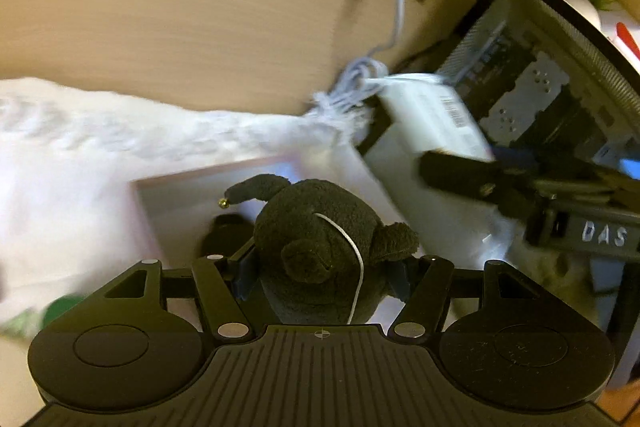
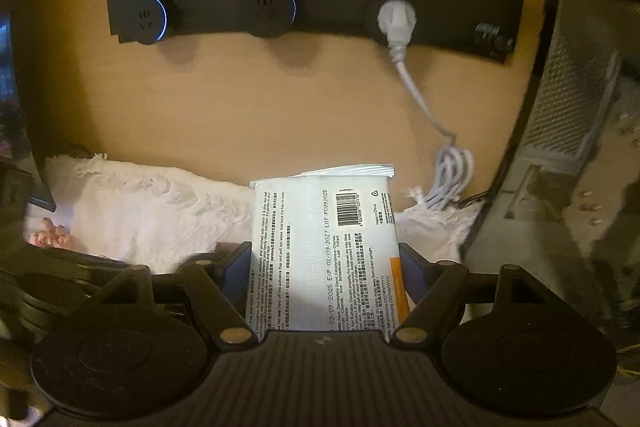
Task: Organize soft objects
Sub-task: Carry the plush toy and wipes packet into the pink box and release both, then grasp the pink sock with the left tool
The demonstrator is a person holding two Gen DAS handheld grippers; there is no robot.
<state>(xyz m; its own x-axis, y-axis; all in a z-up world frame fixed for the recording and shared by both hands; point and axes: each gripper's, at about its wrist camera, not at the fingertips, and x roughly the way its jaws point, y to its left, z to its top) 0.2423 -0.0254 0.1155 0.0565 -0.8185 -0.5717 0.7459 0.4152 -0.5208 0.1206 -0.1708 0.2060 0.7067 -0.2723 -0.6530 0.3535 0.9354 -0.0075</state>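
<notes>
Spread across the surface below the wood-grain wall: 1 white fringed towel (image 2: 160, 211), fringe trailing at both ends. Resting on it, 1 white open box (image 1: 224, 183). Beside its right end, 1 coiled white cable (image 2: 452, 175).

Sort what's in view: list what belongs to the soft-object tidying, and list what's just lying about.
Belongs to the job:
- black plush toy, held in left gripper
- wet wipes pack, held in right gripper
- white box

Just lying about:
- power strip
- white cable
- computer case
- white fringed cloth
</notes>
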